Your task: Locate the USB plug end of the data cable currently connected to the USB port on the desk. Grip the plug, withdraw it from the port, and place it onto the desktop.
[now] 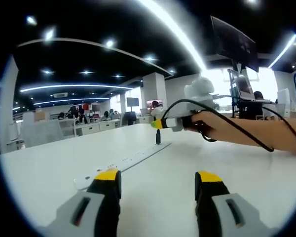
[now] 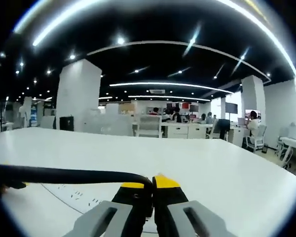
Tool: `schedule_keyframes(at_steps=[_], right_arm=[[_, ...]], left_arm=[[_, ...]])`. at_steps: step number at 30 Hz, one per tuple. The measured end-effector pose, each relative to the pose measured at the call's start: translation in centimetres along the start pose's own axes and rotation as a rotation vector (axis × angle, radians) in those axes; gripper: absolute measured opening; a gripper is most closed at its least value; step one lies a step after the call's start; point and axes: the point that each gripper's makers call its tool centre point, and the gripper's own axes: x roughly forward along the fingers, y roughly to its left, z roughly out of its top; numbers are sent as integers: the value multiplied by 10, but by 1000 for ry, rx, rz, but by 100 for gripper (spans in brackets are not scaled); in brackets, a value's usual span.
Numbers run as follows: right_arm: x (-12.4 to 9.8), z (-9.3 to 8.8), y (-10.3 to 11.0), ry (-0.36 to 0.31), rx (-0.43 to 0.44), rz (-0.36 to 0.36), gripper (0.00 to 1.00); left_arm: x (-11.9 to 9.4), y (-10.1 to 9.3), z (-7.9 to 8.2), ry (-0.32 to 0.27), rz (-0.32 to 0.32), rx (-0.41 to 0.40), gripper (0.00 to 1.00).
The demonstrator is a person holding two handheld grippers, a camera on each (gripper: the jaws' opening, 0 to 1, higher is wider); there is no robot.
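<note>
Yellow-tipped jaws of the left gripper [image 1: 158,183] stand wide apart and empty over the white desk [image 1: 227,163], while the right gripper [image 2: 153,187] is clamped on the black data cable [image 2: 69,174] just above the power strip [image 1: 130,159].

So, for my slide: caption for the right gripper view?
Right tongs shut on the black cable above the white desk.

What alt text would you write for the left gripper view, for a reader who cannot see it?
The right gripper, held by a person's arm, hangs just above a black plug standing in a white power strip on a white desk. The left gripper waits open in the foreground.
</note>
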Motion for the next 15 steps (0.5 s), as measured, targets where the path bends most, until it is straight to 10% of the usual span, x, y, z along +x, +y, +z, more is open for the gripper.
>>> schedule_keyframes(at_steps=[8, 15], right_arm=[[-1, 0, 9, 23, -77, -11, 6], [-4, -2, 1, 5, 20, 7, 6]], left_arm=[[0, 0, 0, 1, 0, 3, 60], [-1, -1, -1, 3, -1, 6, 60]])
